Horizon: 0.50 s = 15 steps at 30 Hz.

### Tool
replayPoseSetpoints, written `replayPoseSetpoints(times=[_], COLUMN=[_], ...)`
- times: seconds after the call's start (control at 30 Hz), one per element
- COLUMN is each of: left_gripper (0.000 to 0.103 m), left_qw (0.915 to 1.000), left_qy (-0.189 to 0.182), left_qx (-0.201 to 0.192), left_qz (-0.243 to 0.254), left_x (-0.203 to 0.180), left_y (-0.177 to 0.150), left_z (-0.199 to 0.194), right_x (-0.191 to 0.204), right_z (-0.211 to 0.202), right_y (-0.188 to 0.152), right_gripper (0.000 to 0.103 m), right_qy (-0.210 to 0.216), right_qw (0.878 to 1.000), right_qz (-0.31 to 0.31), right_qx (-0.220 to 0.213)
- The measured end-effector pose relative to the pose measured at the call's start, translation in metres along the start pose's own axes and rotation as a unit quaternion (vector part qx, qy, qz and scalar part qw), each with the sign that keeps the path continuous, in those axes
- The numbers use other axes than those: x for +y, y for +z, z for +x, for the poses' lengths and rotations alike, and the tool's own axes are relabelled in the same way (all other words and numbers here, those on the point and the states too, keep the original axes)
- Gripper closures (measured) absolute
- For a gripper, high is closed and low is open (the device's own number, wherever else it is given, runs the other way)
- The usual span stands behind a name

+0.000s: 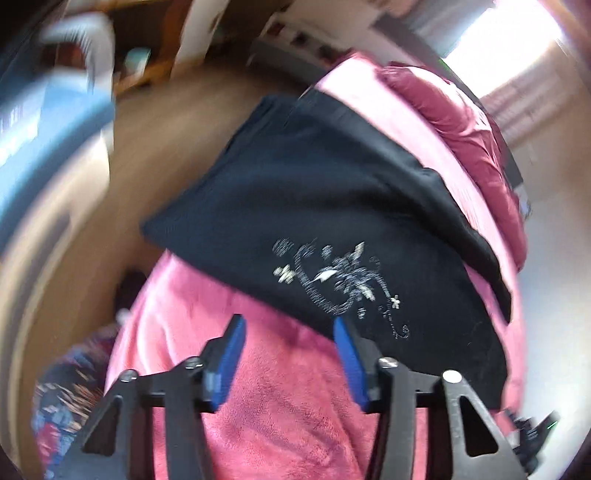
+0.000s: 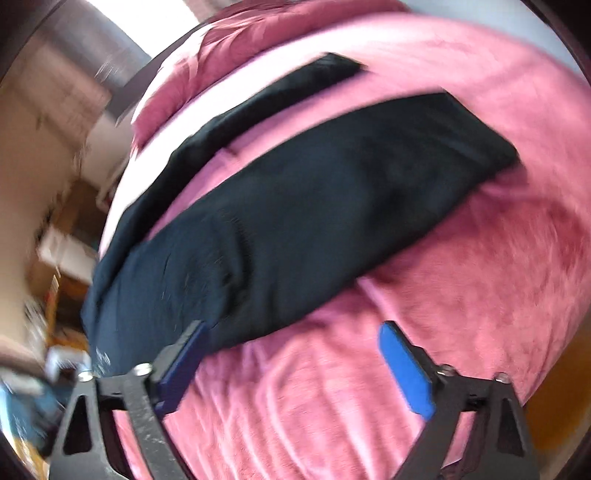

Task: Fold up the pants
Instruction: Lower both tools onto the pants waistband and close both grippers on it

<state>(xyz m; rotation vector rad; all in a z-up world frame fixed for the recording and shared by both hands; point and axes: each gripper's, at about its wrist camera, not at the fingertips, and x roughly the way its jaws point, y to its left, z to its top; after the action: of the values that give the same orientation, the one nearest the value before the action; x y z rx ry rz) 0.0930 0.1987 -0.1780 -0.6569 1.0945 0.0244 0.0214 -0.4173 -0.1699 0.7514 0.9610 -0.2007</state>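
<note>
1. Left gripper (image 1: pixel 290 328), black frame w/ blue pads: jaws apart, nothing between them, only pink fleece blanket (image 1: pixel 280 398) under the gap.
2. Right gripper (image 2: pixel 295 332), same build: jaws spread wider, empty; left pad sits at the pants' near hem.
3. Black fabric pants (image 2: pixel 295 206) lie flat on the blanket, just ahead of both grippers' fingers; legs splayed apart past the right gripper.
4. White floral print (image 1: pixel 340 284) on the pants, just beyond left gripper's right finger.

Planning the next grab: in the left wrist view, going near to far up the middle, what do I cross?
Left gripper, jaws open and empty → bare pink blanket → black pants with a silver floral print → rumpled darker pink bedding → bright window.
</note>
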Motion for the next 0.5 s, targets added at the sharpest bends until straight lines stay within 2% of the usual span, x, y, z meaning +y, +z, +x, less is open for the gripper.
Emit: replayPoseSetpoints(times=[0.03,0.13,0.3,0.33,0.4,0.47,0.5], left_gripper=[0.059,0.059,0.061,0.069,0.071,0.085,0.087], left_qw=[0.9997,0.9988,0.9988,0.9988,0.9987,0.9991,0.9993], left_qy=[-0.006,-0.020,-0.020,-0.019,-0.021,-0.018,-0.017], left_qx=[0.011,0.021,0.004,-0.001,-0.007,-0.014,-0.015], left_qz=[-0.022,-0.040,-0.044,-0.045,-0.045,-0.037,-0.032], left_x=[0.008,0.014,0.013,0.012,0.012,0.009,0.008], left_y=[0.001,0.003,0.012,0.015,0.025,0.030,0.033], left_z=[0.007,0.019,0.027,0.028,0.031,0.033,0.034], right_x=[-0.015,-0.048,-0.074,-0.074,-0.071,-0.068,-0.065], right_z=[-0.002,-0.003,0.011,0.015,0.028,0.038,0.041], right_y=[0.006,0.021,0.057,0.060,0.070,0.077,0.081], right_gripper=[0.026,0.034,0.042,0.047,0.052,0.060,0.067], right_qy=[0.004,0.014,0.033,0.034,0.022,0.011,-0.001], right_qw=[1.000,0.996,0.990,0.989,0.989,0.990,0.990], right_qz=[0.025,0.079,0.132,0.136,0.141,0.140,0.138], right_qx=[-0.008,-0.024,-0.036,-0.035,-0.033,-0.030,-0.028])
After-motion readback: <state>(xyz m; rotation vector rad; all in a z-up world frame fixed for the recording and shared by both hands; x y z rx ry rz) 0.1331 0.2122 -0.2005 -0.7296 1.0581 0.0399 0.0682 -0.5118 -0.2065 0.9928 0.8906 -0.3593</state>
